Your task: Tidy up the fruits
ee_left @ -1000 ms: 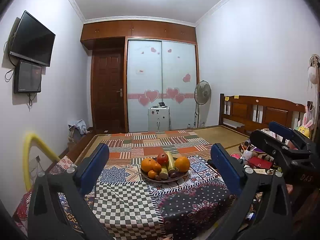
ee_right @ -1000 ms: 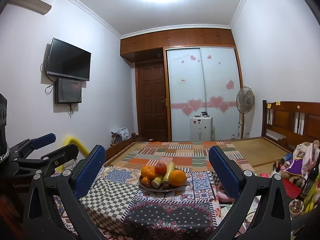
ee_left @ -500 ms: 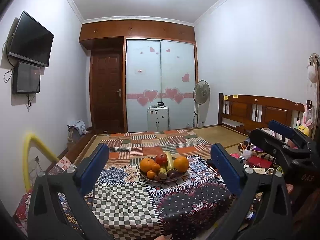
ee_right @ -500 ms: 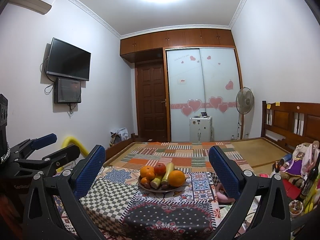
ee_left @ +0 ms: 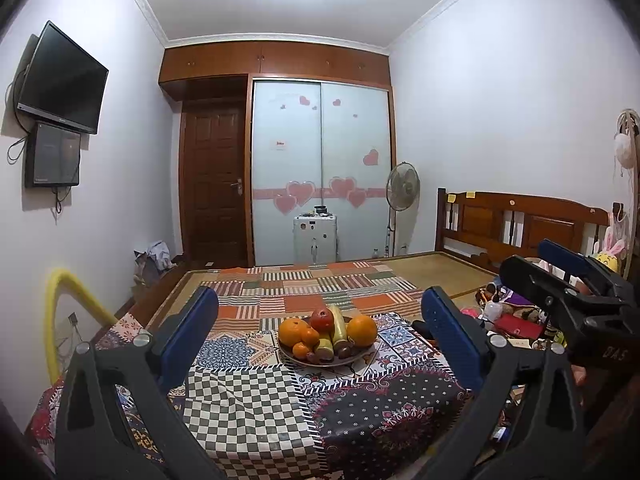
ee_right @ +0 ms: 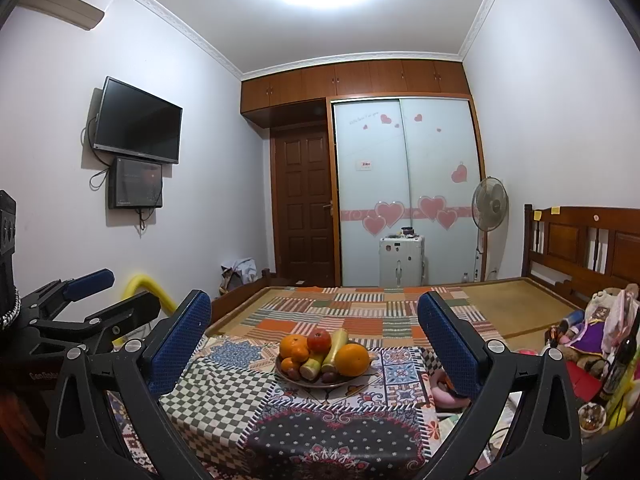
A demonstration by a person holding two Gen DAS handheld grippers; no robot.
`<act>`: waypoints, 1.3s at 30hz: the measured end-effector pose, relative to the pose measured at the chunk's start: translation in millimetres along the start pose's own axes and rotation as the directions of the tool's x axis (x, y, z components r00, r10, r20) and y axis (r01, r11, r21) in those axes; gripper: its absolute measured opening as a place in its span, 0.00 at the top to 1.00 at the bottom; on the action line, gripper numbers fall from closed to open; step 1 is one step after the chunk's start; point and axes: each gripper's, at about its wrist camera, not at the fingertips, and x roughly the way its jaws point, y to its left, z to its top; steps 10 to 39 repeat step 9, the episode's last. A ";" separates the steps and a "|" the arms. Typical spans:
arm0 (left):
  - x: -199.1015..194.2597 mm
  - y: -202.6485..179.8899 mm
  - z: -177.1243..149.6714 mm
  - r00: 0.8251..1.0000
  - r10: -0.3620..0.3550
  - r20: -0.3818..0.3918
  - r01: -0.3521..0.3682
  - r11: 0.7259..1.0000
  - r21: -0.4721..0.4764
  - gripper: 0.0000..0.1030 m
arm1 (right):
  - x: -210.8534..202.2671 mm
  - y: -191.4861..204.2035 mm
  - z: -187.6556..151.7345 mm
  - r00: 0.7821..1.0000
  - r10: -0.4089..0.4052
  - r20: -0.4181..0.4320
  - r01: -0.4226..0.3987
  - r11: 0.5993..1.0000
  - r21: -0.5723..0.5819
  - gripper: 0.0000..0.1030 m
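A plate (ee_left: 362, 358) (ee_right: 352, 380) of fruit sits on a table under a patchwork cloth (ee_left: 248, 400) (ee_right: 320, 432). It holds large oranges (ee_left: 362, 330) (ee_right: 352, 359), small tangerines (ee_left: 301, 350), a red apple (ee_left: 322, 319) (ee_right: 319, 340), yellow-green long fruits (ee_left: 339, 328) (ee_right: 334, 350) and some dark small fruits. My left gripper (ee_left: 320, 340) is open and empty, held level well short of the plate. My right gripper (ee_right: 316, 350) is open and empty, also short of the plate. Each gripper shows at the edge of the other's view (ee_left: 568, 288) (ee_right: 80, 312).
A bed with a patchwork cover (ee_left: 320, 284) lies behind the table, with a wooden headboard (ee_left: 520, 224) at right. Toys and clutter (ee_right: 592, 340) lie at right, a yellow tube (ee_left: 64, 304) at left. A fan (ee_left: 402, 188), door and wardrobe stand far back.
Both views shift only slightly; the plate sits a little lower and nearer in the left wrist view. Both grippers stay open and empty.
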 end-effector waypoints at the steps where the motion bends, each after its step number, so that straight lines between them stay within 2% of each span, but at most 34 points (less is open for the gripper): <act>1: -0.3 0.2 -0.4 1.000 0.000 0.001 0.000 1.000 0.001 0.00 | 1.0 0.6 0.6 1.000 -0.001 0.000 0.001 1.000 -0.001 0.00; 39: -1.8 0.0 -0.7 1.000 -0.004 0.002 0.004 1.000 0.000 0.00 | 2.2 -0.5 1.3 1.000 -0.003 -0.001 0.003 1.000 -0.002 0.00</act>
